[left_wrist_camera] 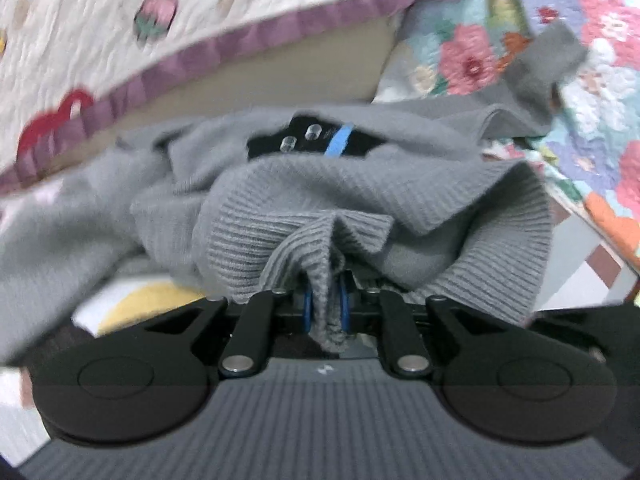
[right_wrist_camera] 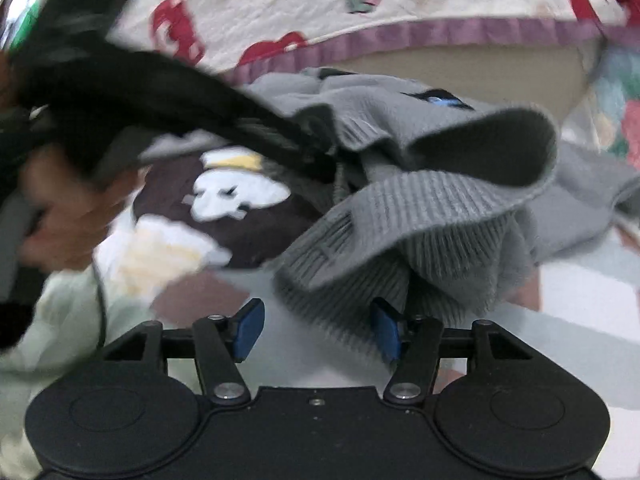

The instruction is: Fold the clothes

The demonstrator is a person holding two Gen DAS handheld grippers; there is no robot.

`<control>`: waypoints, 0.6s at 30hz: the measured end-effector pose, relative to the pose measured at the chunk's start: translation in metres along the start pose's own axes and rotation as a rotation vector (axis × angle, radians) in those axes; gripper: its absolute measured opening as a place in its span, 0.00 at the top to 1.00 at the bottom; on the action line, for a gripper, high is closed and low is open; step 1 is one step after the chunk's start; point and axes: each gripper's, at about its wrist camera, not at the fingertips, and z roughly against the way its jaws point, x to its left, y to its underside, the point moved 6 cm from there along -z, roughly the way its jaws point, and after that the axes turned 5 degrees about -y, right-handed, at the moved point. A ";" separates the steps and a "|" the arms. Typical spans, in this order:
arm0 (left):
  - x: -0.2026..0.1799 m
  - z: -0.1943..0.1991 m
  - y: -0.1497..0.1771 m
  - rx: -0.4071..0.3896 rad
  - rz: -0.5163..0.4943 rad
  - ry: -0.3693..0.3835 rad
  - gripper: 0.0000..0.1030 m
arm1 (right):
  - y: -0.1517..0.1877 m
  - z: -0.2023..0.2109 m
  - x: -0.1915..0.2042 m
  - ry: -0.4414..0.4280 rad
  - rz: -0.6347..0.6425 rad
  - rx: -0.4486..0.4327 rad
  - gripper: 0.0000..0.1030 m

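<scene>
The left gripper [left_wrist_camera: 326,304] is closed, and its two blue pads [left_wrist_camera: 307,308] pinch a fold of the grey sweater [left_wrist_camera: 360,204] between them. The right gripper [right_wrist_camera: 318,330] has its jaws apart, about half way; its blue pads [right_wrist_camera: 250,328] press on nothing, and the sweater's hem only hangs just beside the right-hand pad. In the right wrist view a bare hand [right_wrist_camera: 68,216] grips the left gripper's handle, blurred.
</scene>
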 end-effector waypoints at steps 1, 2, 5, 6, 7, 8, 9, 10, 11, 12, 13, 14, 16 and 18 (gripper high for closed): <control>0.000 0.005 -0.003 -0.010 -0.015 -0.003 0.90 | -0.002 -0.001 -0.008 -0.002 -0.043 -0.023 0.78; 0.000 0.010 -0.006 -0.019 -0.022 -0.006 0.90 | -0.005 0.007 -0.016 -0.010 -0.083 -0.052 0.96; 0.005 0.029 -0.018 -0.060 -0.011 -0.010 0.91 | -0.013 0.033 -0.040 -0.032 -0.203 -0.141 0.96; 0.008 0.034 -0.022 -0.068 -0.006 -0.012 0.91 | -0.016 0.041 -0.048 -0.037 -0.241 -0.169 0.96; 0.011 0.038 -0.025 -0.076 0.002 -0.011 0.91 | -0.017 0.053 -0.054 0.000 -0.242 -0.184 0.96; 0.014 0.043 -0.027 -0.085 0.010 -0.010 0.92 | -0.019 0.068 -0.061 0.054 -0.230 -0.199 0.97; 0.016 0.047 -0.029 -0.093 0.015 -0.009 0.96 | -0.022 0.082 -0.068 0.099 -0.229 -0.219 0.97; 0.019 0.050 -0.030 -0.094 0.023 -0.010 0.96 | -0.024 0.097 -0.074 0.144 -0.228 -0.238 0.97; 0.021 0.054 -0.031 -0.095 0.032 -0.012 0.96 | -0.025 0.110 -0.082 0.191 -0.232 -0.247 0.97; 0.023 0.057 -0.031 -0.096 0.041 -0.013 0.96 | -0.027 0.124 -0.089 0.237 -0.236 -0.255 0.97; 0.024 0.060 -0.030 -0.093 0.047 -0.011 0.96 | -0.026 0.135 -0.097 0.284 -0.247 -0.261 0.97; 0.024 0.062 -0.028 -0.091 0.054 -0.008 0.96 | -0.024 0.146 -0.104 0.329 -0.258 -0.266 0.97; 0.023 0.064 -0.021 -0.080 0.054 -0.006 0.96 | -0.016 0.153 -0.119 0.360 -0.313 -0.263 0.97; 0.021 0.059 -0.010 -0.054 0.041 -0.013 0.95 | -0.002 0.149 -0.137 0.413 -0.360 -0.229 0.97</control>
